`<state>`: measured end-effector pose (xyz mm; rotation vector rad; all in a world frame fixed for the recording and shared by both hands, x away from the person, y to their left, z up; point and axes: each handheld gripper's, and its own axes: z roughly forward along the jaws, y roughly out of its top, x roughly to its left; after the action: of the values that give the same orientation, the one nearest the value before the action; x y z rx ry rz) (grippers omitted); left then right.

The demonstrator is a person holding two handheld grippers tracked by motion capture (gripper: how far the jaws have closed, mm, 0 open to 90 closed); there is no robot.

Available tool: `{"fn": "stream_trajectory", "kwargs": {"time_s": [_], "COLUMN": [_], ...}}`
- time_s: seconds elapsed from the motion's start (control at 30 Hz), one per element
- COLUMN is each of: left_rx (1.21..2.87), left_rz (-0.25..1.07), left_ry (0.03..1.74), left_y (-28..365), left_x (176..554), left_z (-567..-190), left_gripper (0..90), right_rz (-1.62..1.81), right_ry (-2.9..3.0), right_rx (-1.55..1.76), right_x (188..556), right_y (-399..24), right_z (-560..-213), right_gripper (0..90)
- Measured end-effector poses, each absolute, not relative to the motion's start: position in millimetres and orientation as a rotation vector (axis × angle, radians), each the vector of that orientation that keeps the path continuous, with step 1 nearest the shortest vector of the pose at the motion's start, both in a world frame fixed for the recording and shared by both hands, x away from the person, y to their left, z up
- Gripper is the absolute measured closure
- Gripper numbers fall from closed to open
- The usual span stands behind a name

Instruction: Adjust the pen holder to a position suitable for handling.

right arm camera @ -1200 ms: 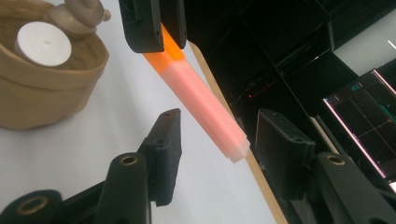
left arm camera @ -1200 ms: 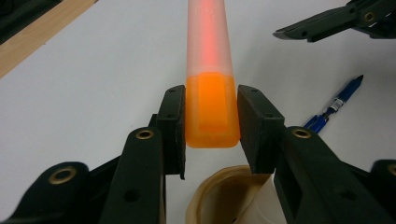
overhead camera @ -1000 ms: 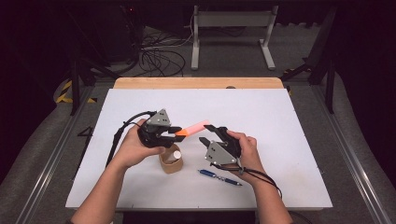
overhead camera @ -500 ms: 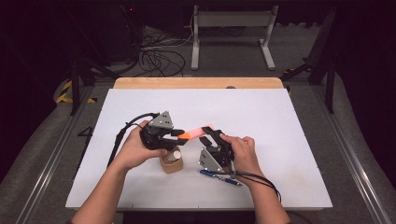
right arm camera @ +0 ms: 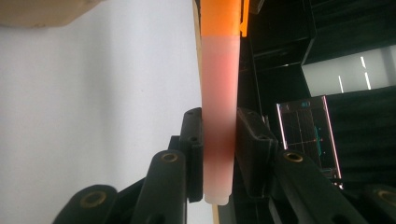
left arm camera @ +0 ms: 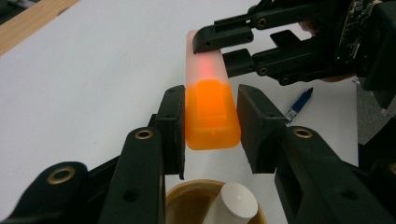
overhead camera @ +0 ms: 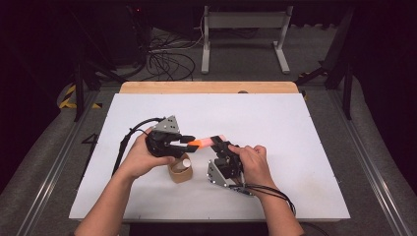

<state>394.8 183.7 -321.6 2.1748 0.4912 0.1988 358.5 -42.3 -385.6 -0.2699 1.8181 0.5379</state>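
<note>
An orange marker [overhead camera: 195,143] with a pale see-through cap [overhead camera: 216,139] hangs level above the white table [overhead camera: 280,118]. My left gripper [overhead camera: 189,142] is shut on its orange body [left arm camera: 212,114], one pad on each side. From the other end, my right gripper [overhead camera: 220,144] has just been closing and its pads now press on the cap [right arm camera: 219,93]. The left gripper view shows the right gripper [left arm camera: 218,50] clamped on the cap's far end [left arm camera: 205,70]. In the right gripper view the orange body [right arm camera: 222,18] runs away from my right gripper [right arm camera: 219,149].
A brown cup [overhead camera: 179,173] holding a white cylinder [overhead camera: 185,161] stands on the table just under the left gripper. A blue pen [left arm camera: 299,103] lies on the table near the right hand. A wooden strip [overhead camera: 206,87] borders the far edge.
The right gripper has moved left to the marker's cap end and closed on it. The left gripper and the marker have stayed in place.
</note>
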Motion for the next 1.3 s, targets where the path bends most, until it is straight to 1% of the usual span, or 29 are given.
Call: {"fn": "stream_trajectory", "kwargs": {"time_s": [0.23, 0.37, 0.47, 0.7, 0.83, 1.1, 1.3], "left_rx": [2.134, 2.097, 2.048, 1.95, 1.902, 1.861, 1.837], "left_rz": [0.191, 0.206, 0.212, 0.247, 0.241, 0.228, 0.22], "left_ry": [0.47, 0.459, 0.422, 0.37, 0.355, 0.333, 0.34], "left_y": [185.1, 186.2, 186.7, 187.4, 190.5, 188.2, 186.1], "left_x": [394.9, 393.6, 390.9, 386.0, 384.3, 383.6, 382.4], "left_z": [-321.7, -321.8, -320.5, -315.5, -312.6, -312.5, -312.5], "left_gripper": [62.3, 55.3, 54.3, 58.5, 61.0, 61.4, 65.1], "right_rz": [0.612, 0.789, 0.948, 1.332, 1.502, 1.71, 1.768], "right_ry": [1.874, 1.934, 1.986, 2.075, 2.084, 2.118, 2.154], "right_rx": [-0.221, -0.118, -0.014, 0.163, 0.228, 0.277, 0.292], "right_x": [359.9, 364.0, 367.6, 374.0, 375.4, 377.6, 378.8], "right_y": [-45.6, -51.8, -56.4, -62.2, -63.3, -64.2, -63.7], "right_z": [-384.2, -380.3, -377.4, -377.2, -377.4, -377.9, -379.5], "right_gripper": [76.2, 76.2, 76.2, 76.1, 76.1, 76.1, 76.1]}}
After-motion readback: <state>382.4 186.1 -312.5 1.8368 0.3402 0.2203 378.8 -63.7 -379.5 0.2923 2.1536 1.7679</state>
